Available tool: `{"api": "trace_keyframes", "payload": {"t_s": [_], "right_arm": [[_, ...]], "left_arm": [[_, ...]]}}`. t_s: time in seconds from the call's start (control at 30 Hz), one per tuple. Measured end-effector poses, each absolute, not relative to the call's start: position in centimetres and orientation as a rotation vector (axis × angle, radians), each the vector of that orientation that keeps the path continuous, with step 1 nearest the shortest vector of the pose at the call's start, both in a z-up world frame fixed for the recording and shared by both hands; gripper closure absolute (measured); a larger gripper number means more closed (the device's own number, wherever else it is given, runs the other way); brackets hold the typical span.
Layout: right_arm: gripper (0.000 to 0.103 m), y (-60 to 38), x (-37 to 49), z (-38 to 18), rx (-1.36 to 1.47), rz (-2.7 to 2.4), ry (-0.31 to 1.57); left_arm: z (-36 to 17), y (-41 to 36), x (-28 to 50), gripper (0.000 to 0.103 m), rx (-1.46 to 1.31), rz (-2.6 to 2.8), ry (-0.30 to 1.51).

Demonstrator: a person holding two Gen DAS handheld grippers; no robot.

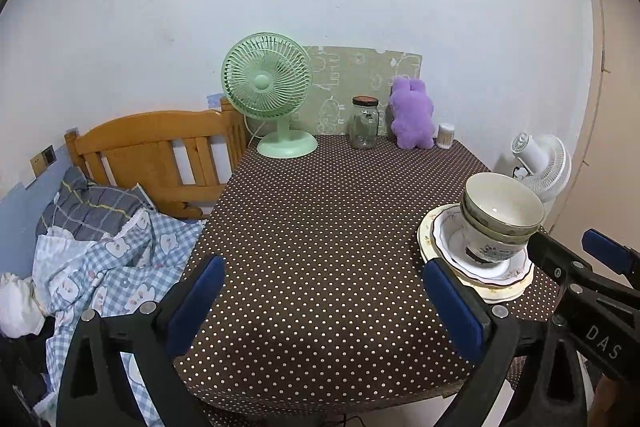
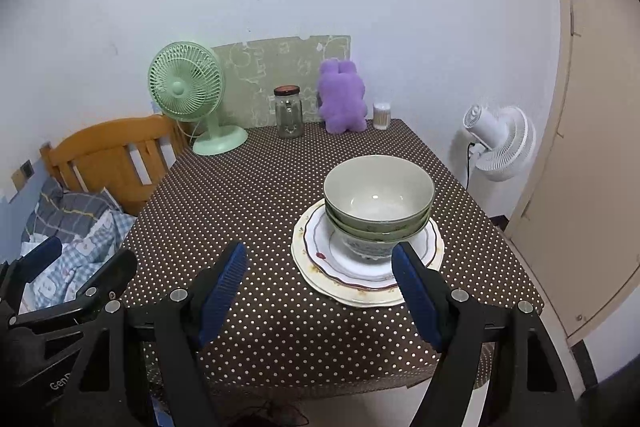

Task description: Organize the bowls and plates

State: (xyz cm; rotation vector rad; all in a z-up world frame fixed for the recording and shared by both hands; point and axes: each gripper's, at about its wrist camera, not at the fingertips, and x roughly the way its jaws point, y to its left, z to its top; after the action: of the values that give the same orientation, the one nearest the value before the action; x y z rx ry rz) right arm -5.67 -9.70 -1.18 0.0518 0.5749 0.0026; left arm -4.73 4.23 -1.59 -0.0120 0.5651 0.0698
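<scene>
Three bowls [image 2: 378,203] are nested upright on a stack of plates [image 2: 320,261] at the near right of a brown dotted table [image 2: 240,187]. The top bowl is pale green inside. The bottom one is white with a blue pattern. My right gripper [image 2: 320,291] hovers open just in front of the plates, its right finger beside their near edge, and holds nothing. In the left wrist view the bowls [image 1: 500,215] and plates [image 1: 438,235] lie to the right. My left gripper [image 1: 324,303] is open over bare tablecloth [image 1: 320,207]. The right gripper [image 1: 576,251] shows at the right edge.
Along the table's far edge stand a green fan [image 2: 186,95], a glass jar [image 2: 289,113], a purple plush toy [image 2: 343,99] and a small container [image 2: 382,115]. A white fan [image 2: 500,143] stands off the right side. To the left are a wooden bed frame [image 1: 160,151] and bedding [image 1: 108,251].
</scene>
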Motion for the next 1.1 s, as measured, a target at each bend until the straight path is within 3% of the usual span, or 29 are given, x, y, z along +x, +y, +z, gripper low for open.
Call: {"api": "trace_keyframes", "payload": {"t_s": [1.1], "right_arm": [[0.025, -10.00, -5.61, -1.90, 0.050, 0.009, 0.586]], "left_arm": [[-2.01, 4.29, -4.87, 0.001, -0.020, 0.072, 0.574]]}}
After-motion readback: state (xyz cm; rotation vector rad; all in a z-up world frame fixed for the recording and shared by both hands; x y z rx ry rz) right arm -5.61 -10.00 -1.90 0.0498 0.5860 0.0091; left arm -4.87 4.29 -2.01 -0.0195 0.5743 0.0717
